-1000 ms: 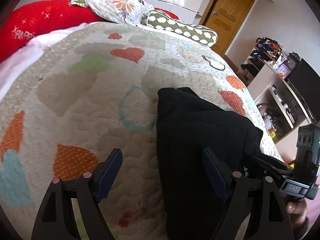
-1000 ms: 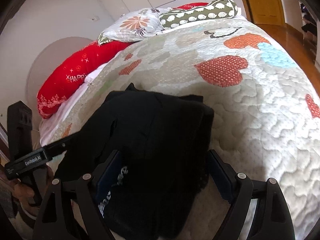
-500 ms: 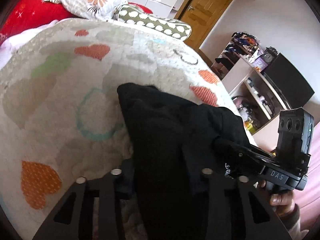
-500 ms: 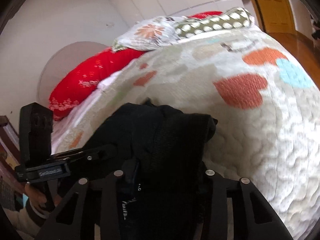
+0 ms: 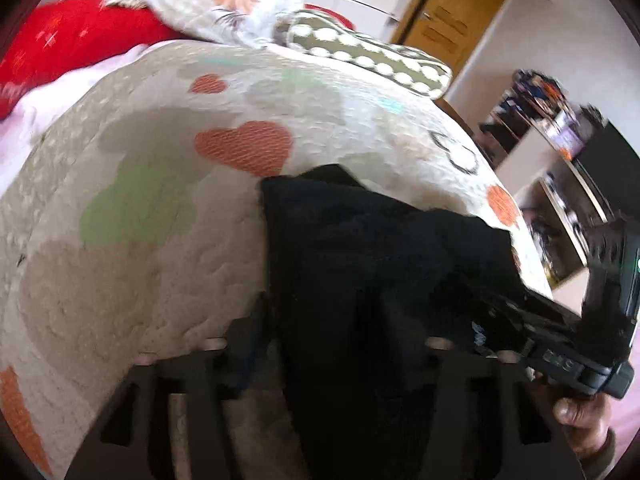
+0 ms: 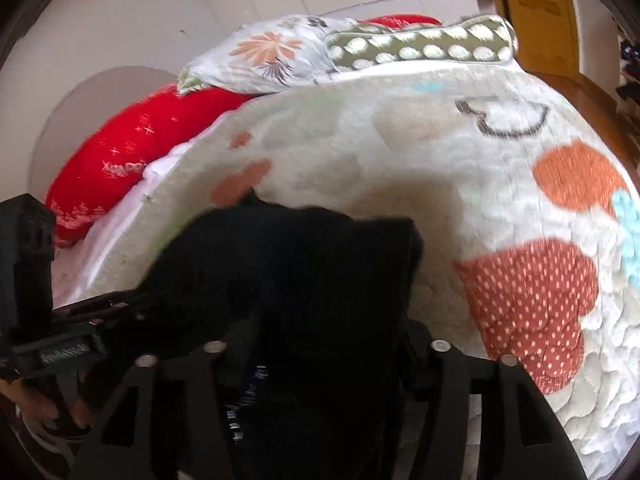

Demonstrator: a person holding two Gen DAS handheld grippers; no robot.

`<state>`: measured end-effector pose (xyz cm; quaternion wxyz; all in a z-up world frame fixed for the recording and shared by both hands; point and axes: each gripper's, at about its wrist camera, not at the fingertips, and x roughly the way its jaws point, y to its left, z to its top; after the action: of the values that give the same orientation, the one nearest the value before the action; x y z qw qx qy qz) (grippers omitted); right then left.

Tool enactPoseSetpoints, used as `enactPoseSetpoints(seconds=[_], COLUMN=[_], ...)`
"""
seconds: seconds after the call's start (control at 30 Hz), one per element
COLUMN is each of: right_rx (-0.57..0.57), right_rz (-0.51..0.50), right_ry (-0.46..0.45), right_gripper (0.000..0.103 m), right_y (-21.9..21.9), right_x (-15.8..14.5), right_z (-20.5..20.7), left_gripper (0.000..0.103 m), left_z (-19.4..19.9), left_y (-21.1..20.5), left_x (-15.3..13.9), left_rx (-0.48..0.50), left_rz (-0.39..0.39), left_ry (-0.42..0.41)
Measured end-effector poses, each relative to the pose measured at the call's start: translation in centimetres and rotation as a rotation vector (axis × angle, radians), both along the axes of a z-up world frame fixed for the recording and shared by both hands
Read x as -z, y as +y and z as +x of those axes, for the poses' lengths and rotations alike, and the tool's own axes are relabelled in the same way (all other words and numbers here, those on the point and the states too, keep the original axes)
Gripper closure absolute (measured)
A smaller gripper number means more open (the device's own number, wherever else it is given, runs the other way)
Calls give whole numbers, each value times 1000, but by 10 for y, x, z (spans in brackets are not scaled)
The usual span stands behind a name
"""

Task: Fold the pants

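The black pants (image 5: 360, 264) lie bunched on the quilted bedspread (image 5: 140, 264) with hearts. My left gripper (image 5: 332, 344) is shut on the near edge of the pants; the cloth hides its fingertips. My right gripper (image 6: 324, 344) is shut on the same near edge of the pants (image 6: 304, 264), a little to the right. The right gripper's body shows in the left wrist view (image 5: 560, 344), and the left gripper's body shows in the right wrist view (image 6: 56, 340). The pants rise off the bed toward both grippers.
A red bolster (image 6: 132, 152), a floral pillow (image 6: 272, 52) and a green dotted pillow (image 6: 420, 44) lie at the head of the bed. A wooden door (image 5: 448, 28) and cluttered shelves (image 5: 560, 184) stand to the right of the bed.
Both grippers went from open around the pants' near edge to shut on it, and have lifted it and carried it toward the head of the bed. The views are motion-blurred.
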<state>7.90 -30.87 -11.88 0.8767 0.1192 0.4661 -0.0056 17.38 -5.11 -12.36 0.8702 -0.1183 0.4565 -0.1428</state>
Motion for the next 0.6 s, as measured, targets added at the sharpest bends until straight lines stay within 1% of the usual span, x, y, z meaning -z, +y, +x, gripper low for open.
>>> enactPoseSetpoints(seconds=[0.03, 0.07, 0.17, 0.23, 0.27, 0.3, 0.33, 0.37, 0.4, 0.43, 0.47, 0.5, 0.6], right_rx=[7, 17, 31, -5, -37, -60, -80, -90, -93, -83, -71, -59, -55], right_rz=[14, 6, -64, -61, -53, -55, -67, -78, -94, -138, -157, -141, -104], right_ry=[-17, -29, -91, -139, -146, -143, -128, -110, -85, -52, -25, -17, -49], right_gripper=[42, 42, 42, 44, 50, 58, 61, 64, 65, 65, 65, 65, 62], right_y=[-3, -5, -3, 5, 11, 17, 23, 26, 29, 30, 28, 24, 21], right_x=[-4, -10, -36, -53, -56, -57, -53, -47, -38, -25, -14, -6, -18], right_z=[-6, -12, -24, -24, -20, -15, -6, 1, 7, 14, 16, 16, 6], left_gripper=[31, 32, 34, 34, 33, 33, 33, 33, 33, 33, 33, 33, 31], left_z=[-3, -5, -20, -39, -47, -56, -59, -62, -65, -68, -70, -72, -71], left_y=[4, 6, 8, -2, -6, -13, -18, -25, -29, -31, -34, -36, -34], left_x=[-1, -5, -19, -29, -31, -33, -31, -27, -23, -20, -17, -15, -20], left_rx=[-18, -29, -78, -100, -104, -102, -99, -93, -86, -85, -89, -94, -105], left_rz=[2, 5, 58, 98, 108, 116, 127, 159, 195, 212, 215, 205, 209], left_ry=[-6, -15, -57, -90, -102, -116, -120, -118, -111, -109, -112, -124, -127])
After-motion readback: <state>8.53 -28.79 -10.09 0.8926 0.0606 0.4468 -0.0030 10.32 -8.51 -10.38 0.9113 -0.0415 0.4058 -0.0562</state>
